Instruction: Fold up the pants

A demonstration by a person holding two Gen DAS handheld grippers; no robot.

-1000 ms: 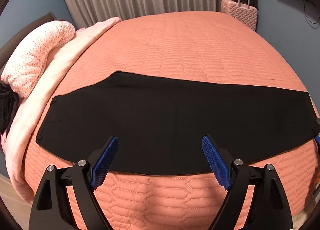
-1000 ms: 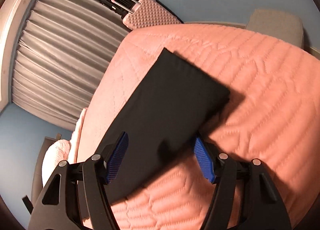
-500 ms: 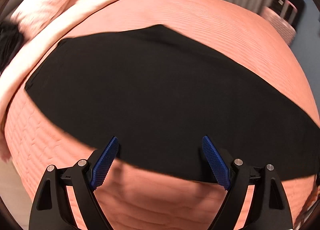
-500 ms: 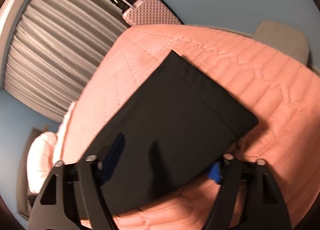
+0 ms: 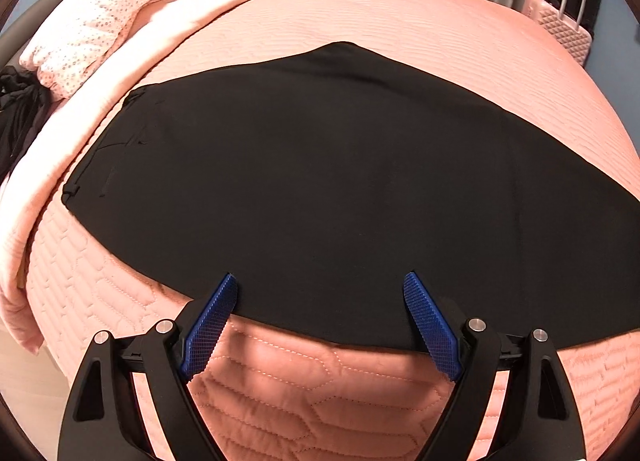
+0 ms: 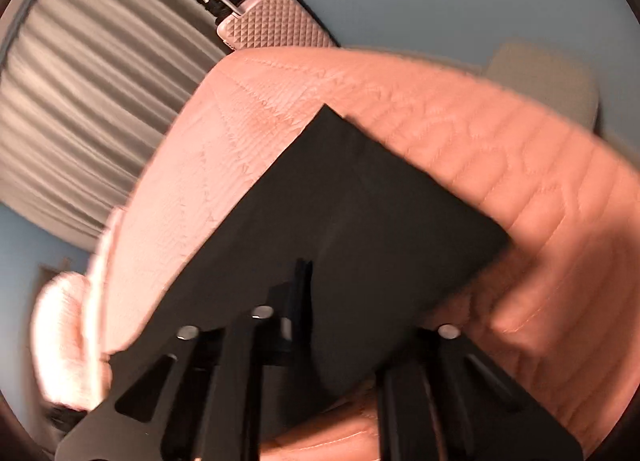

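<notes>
Black pants lie flat across the salmon quilted bed, waistband to the left, legs running right. My left gripper is open, its blue pads astride the near edge of the pants, holding nothing. In the right wrist view the leg end of the pants is raised off the quilt. My right gripper is shut on this leg end, its jaws together with the cloth pinched between them. The view is blurred by motion.
The quilted bed fills both views. A dotted pillow and a pale pink blanket lie at the left. A pink suitcase stands by the grey curtain, also in the right wrist view. Dark clothing hangs at far left.
My right gripper has closed on the leg end of the pants and lifted it. My left gripper has moved in over the near edge of the pants and stays open.
</notes>
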